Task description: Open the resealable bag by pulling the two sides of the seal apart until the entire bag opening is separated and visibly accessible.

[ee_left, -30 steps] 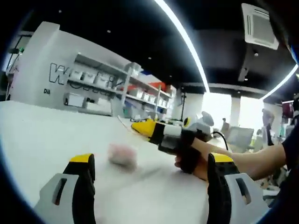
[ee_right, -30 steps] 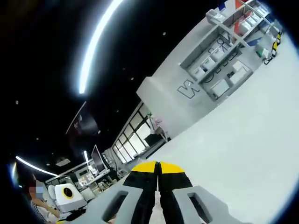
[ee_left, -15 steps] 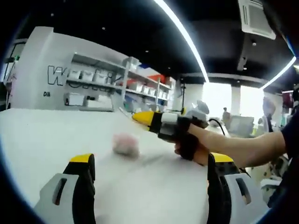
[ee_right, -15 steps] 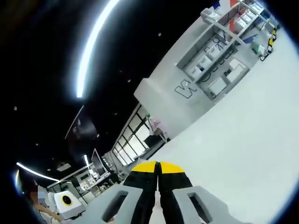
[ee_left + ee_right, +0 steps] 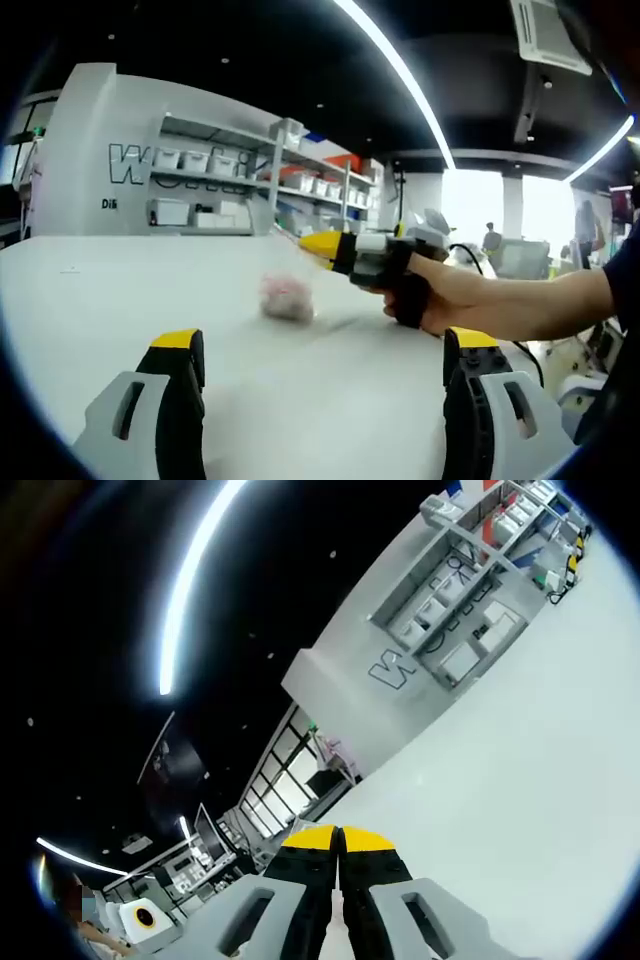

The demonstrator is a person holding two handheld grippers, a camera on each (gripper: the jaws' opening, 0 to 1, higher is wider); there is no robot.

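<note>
In the left gripper view, my left gripper (image 5: 320, 350) sits at the bottom of the frame with its two yellow-tipped jaws standing wide apart, nothing between them. Both jaws hang over the white table (image 5: 120, 300), which fills the lower half of the frame.

The resealable bag (image 5: 287, 297) lies on the table just left of centre, a small blurred shape with pinkish contents; I cannot tell whether its seal is parted. It is apart from both of my left jaws.

The right gripper (image 5: 322, 243) enters the same view from the right at mid-frame, gripped by a hand (image 5: 440, 300) wearing a dark strap. Its yellow tip points toward the left of the frame, ending just above and slightly to the right of the bag. I cannot tell from this view whether tip and bag touch.

In the right gripper view, the right gripper's jaws rise from the bottom centre pressed together, yellow tips meeting; no object is visible between them. The table runs across the lower right of that frame.

A shelving unit (image 5: 250, 185) with white boxes stands behind the table, upper left of centre.
</note>
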